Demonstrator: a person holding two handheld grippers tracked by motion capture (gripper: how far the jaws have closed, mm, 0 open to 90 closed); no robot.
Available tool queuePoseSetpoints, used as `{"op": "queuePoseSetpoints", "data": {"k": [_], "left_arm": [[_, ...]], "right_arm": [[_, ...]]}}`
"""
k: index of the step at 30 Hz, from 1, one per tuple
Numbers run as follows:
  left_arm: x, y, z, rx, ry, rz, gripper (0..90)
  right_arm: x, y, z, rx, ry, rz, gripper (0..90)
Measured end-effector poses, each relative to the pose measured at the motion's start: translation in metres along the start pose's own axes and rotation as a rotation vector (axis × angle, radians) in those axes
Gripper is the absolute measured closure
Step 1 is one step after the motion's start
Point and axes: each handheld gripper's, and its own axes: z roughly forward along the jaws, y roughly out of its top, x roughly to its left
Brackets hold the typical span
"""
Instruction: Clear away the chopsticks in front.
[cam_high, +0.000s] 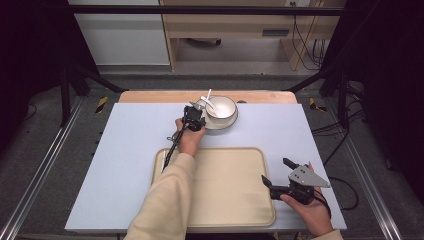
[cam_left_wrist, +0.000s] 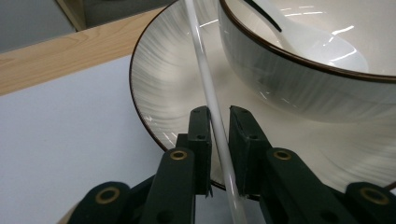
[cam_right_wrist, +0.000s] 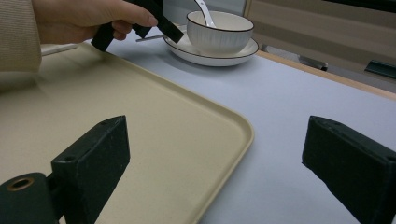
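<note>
While the left gripper (cam_left_wrist: 219, 122) pinches the thin white rod (cam_left_wrist: 211, 100) between its 2 jaws, just over the plate (cam_left_wrist: 159, 88) rim beside the bowl (cam_left_wrist: 299, 84), a straight lift seems best, so the rod slides neither sideways nor against the bowl. The right gripper (cam_right_wrist: 215, 158) waits spread wide beside the tray (cam_right_wrist: 154, 116).

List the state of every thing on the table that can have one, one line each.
Left gripper: jaws shut on the thin white rod, over the plate's rim.
Thin white rod: held, slanting across the plate.
Plate: flat on the table, bowl on it.
Bowl: upright, spoon inside.
Spoon: resting in the bowl.
Tray: flat, nothing on it.
Right gripper: jaws open, nothing between them.
</note>
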Motion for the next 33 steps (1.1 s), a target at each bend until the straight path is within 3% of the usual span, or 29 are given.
{"op": "queuePoseSetpoints", "data": {"k": [4,13,17,24,33], "left_arm": [[0.001,0.001,-0.001,-0.003,0.012,-0.021,84.3],[0.007,0.004,-0.012,-0.040,0.039,-0.034,85.1],[0.010,0.004,-0.020,-0.039,0.043,-0.064,85.1],[0.023,0.001,-0.046,-0.055,0.063,-0.125,85.1],[0.033,-0.027,-0.089,-0.069,0.081,-0.204,85.1]], "right_arm": [[0.000,0.000,0.000,0.002,0.001,0.000,7.7],[0.000,0.000,0.000,0.002,0.003,-0.001,7.7],[0.000,0.000,0.000,0.003,0.002,-0.002,7.6],[0.001,0.000,0.001,0.004,0.006,-0.001,7.6],[0.004,0.001,0.002,0.004,0.015,-0.004,7.6]]}}
